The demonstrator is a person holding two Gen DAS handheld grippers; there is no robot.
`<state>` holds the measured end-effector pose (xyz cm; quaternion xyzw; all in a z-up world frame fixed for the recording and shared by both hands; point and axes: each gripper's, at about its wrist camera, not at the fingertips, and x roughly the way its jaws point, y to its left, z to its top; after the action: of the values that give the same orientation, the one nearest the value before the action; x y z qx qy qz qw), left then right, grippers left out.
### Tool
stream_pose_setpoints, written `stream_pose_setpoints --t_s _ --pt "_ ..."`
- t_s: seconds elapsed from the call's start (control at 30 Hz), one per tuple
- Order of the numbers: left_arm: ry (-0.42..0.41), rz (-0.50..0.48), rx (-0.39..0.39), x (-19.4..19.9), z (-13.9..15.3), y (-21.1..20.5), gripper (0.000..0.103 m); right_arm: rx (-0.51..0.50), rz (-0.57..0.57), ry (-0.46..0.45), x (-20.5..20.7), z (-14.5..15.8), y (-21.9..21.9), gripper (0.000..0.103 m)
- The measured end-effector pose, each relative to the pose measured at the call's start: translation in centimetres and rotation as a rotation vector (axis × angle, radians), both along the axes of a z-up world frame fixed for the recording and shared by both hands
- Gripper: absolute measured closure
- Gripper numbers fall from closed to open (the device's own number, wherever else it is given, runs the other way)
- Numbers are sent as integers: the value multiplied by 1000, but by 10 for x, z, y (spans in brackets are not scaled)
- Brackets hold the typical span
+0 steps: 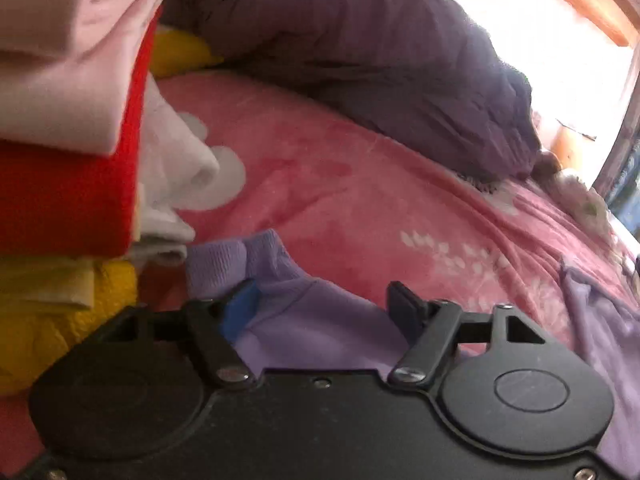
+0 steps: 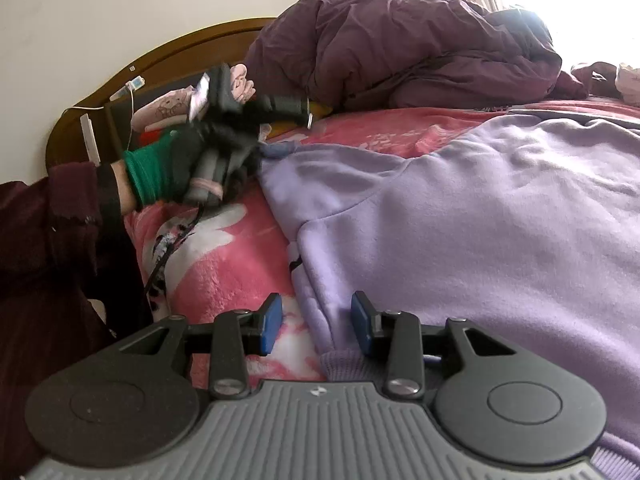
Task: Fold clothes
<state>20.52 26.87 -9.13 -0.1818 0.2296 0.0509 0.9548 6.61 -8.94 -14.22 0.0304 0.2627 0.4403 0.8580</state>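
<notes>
Lavender sweatshirt lies spread on the pink blanket of the bed, mostly flat, with a sleeve cuff reaching toward a stack of folded clothes; a purple duvet is heaped behind. The left gripper sits at this cuff with its fingers wide apart, the fabric passing between them but not pinched; the right gripper is at the ribbed hem, fingers apart also, the edge between them. I judge the step is taking hold of sleeve and hem for a fold; whether folds are already made, I cannot tell; next, both fingers would need to close on the cloth edge before lifting.
</notes>
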Motion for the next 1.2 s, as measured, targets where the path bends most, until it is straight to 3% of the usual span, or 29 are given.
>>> stream_pose_setpoints --t_s 0.13,0.2,0.3,0.37,0.43,0.6,0.7,0.83,1.0,1.1,1.2 --pt "23 -22 72 -13 0 -17 23 19 1 17 3 -1 -2 64" --pt "60 -22 53 -17 -12 -12 23 30 2 25 4 -2 -4 64" --pt "97 68 -50 -12 -32 21 27 37 0 28 4 -2 -5 64" --pt "45 69 -65 -17 -24 24 24 39 0 29 4 -2 -5 64" --pt "-5 46 -15 -20 -17 19 23 42 0 31 4 -2 -5 64" --pt "-52 55 33 0 -19 22 23 45 0 36 5 -2 -6 63" --pt "-46 18 34 28 -26 21 23 44 -1 38 5 -2 -6 63" --pt "95 -13 14 22 -28 27 19 45 -1 40 5 -2 -5 63" --pt "96 40 5 38 -29 39 19 57 -1 52 6 -3 -6 63" --pt "80 88 -40 34 -25 50 22 70 0 59 7 -5 -8 63" --pt "53 120 8 28 -17 46 22 79 -1 60 7 -7 -8 63"
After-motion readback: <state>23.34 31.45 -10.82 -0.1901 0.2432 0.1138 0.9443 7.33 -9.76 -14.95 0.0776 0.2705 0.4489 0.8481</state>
